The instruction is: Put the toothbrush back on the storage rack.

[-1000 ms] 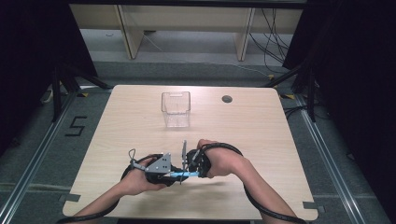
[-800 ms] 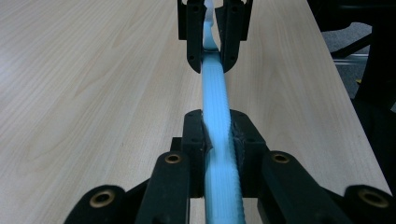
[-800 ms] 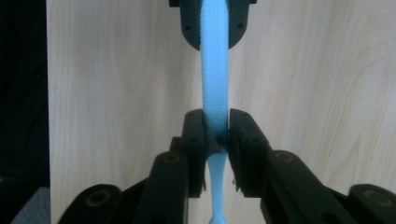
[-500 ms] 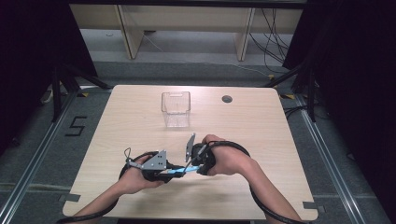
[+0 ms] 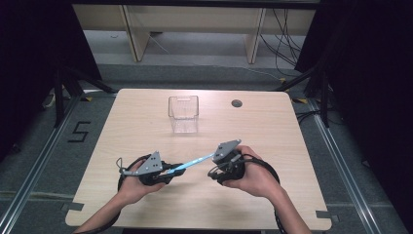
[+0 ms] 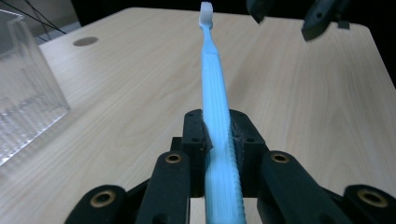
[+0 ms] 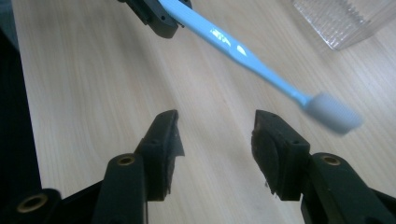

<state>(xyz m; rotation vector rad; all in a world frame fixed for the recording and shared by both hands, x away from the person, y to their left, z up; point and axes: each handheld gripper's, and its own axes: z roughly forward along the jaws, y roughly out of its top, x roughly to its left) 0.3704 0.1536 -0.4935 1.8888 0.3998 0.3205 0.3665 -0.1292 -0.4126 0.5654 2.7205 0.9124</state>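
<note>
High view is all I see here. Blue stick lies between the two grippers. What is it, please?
Observer: A light-blue toothbrush, white bristle head at its far end.
Operator: Which gripper holds it?
Observer: The left gripper; its jaws are shut on the ribbed handle.
Operator: And the right gripper?
Observer: The right gripper is open, holding nothing; the bristle head hangs just beyond its jaws.
</note>
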